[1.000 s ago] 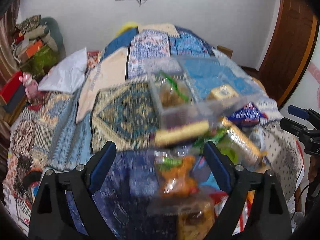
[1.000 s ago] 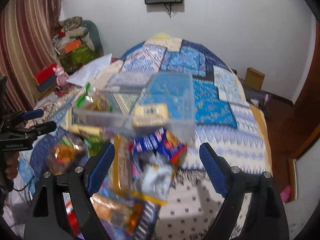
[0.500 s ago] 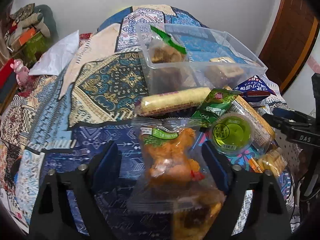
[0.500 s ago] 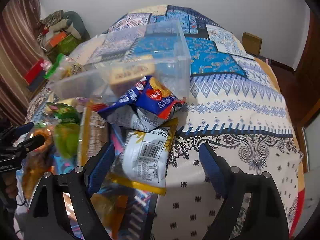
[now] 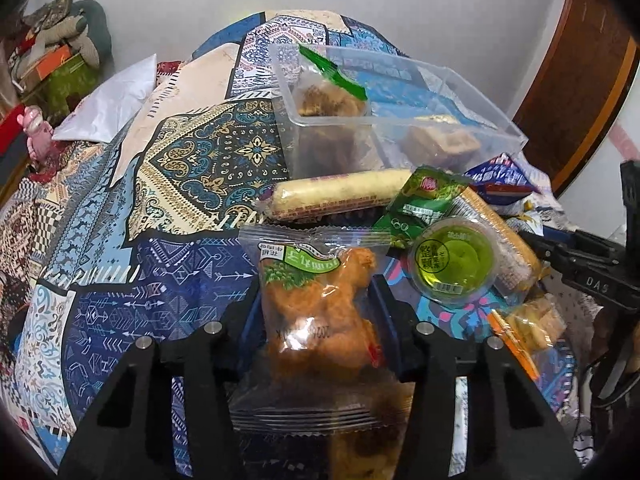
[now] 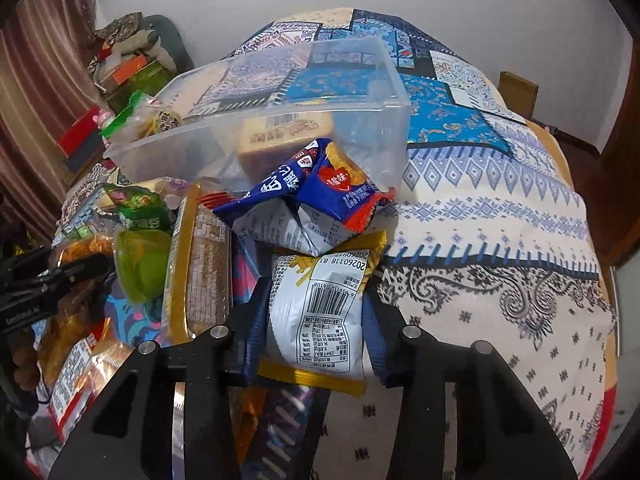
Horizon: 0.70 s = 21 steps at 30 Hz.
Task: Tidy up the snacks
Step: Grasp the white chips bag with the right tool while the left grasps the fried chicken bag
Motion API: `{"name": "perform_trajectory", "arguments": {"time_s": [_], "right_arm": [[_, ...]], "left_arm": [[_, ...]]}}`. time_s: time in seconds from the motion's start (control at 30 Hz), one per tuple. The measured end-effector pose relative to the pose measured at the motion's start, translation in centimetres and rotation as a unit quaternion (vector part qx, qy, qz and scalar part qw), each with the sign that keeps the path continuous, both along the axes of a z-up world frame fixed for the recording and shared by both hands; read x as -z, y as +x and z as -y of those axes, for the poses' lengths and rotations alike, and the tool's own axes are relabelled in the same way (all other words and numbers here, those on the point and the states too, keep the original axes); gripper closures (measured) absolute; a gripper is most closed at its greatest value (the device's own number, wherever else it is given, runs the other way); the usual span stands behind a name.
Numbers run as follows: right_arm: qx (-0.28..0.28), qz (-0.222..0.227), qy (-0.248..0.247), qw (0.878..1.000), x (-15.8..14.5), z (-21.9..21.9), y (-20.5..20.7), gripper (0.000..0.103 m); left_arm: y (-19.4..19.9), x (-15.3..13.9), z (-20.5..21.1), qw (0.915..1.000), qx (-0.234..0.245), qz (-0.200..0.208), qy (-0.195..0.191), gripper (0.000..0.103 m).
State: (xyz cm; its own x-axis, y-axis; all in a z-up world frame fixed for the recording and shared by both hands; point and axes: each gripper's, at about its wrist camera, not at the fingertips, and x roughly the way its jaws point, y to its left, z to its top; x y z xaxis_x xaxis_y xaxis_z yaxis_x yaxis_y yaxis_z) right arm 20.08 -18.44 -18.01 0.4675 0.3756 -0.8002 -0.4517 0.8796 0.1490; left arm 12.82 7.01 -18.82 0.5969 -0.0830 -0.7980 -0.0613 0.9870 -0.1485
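Observation:
A heap of snack packs lies on a patterned bedspread in front of a clear plastic bin that holds a green-topped pack and a brown bar. My left gripper is shut on a clear pack of orange fried snacks. My right gripper is shut on a white and yellow pack with a barcode. The bin also shows in the right wrist view.
Near the bin lie a long yellow roll, a green jelly cup, a green pouch, a wafer pack and a blue chip bag. A white pillow lies at the far left.
Both grippers came down onto the heap and closed, the left on the orange snack pack and the right on the white and yellow pack.

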Motion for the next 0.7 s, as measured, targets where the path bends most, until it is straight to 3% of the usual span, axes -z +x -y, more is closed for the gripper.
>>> {"name": "perform_trajectory", "arguments": {"time_s": [0.33,0.7], "right_arm": [[0.021,0.041,0.02,0.999,-3.7,2.5,-1.3,0.065],[0.016,0.108,0.047,0.993,-8.9,2.1,-0.9,0.065]], "left_arm": [[-1.9,-5.0,-0.9,0.9982,-0.015,0.056,0.013,0.053],[0.8,-10.4,1.3,0.9933,0.005,0.116,0.004,0.053]]}}
